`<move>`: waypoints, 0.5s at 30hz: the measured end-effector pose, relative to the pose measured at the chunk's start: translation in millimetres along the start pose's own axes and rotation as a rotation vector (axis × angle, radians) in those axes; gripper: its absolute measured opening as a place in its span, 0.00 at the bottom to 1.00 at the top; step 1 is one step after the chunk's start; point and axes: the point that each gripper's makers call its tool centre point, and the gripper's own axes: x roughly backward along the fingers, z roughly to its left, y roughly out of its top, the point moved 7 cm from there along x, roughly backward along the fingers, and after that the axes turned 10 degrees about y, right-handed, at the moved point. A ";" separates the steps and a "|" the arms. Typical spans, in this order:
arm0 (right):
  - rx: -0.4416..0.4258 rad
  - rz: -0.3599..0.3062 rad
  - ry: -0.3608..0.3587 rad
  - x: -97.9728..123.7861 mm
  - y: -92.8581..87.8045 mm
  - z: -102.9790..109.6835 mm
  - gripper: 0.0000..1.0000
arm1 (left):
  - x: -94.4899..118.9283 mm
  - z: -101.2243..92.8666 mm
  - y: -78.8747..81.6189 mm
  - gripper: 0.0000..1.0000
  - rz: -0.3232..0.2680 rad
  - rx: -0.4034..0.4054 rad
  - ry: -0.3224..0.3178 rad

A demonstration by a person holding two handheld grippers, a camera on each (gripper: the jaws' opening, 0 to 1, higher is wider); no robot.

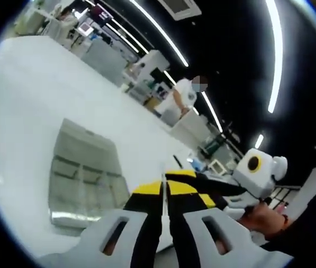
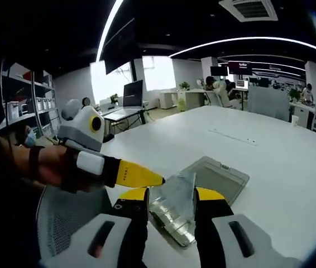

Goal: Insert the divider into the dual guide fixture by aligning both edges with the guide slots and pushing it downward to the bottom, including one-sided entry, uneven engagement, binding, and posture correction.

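Note:
A clear plastic divider (image 2: pixel 175 198) stands upright between my right gripper's (image 2: pixel 172 195) yellow-tipped jaws, its side edges meeting both of them. Just beyond it a flat, clear guide fixture (image 2: pixel 216 176) lies on the white table. My left gripper (image 2: pixel 141 175) comes in from the left in a person's hand, its yellow tip at the divider's upper left corner. In the left gripper view, my left gripper (image 1: pixel 164 187) has its jaws pressed together, and the fixture (image 1: pixel 82 170) lies ahead to the left. The right gripper (image 1: pixel 255 167) sits close on the right, tip to tip with the left.
A large white table (image 2: pixel 269 151) carries the fixture, with open surface all around it. A mesh chair back (image 2: pixel 63 223) is near the left. Desks, monitors, shelves and a person (image 1: pixel 183 95) stand further back in the office.

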 end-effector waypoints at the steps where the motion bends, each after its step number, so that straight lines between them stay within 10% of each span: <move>1: 0.000 0.006 0.002 0.1 -0.3 -0.2 0.27 | 0.3 0.6 0.3 0.00 0.001 0.002 0.000; 15: 0.072 0.086 0.025 1.5 4.3 3.1 0.25 | 16.3 -1.2 -0.5 0.00 0.045 -0.172 -0.002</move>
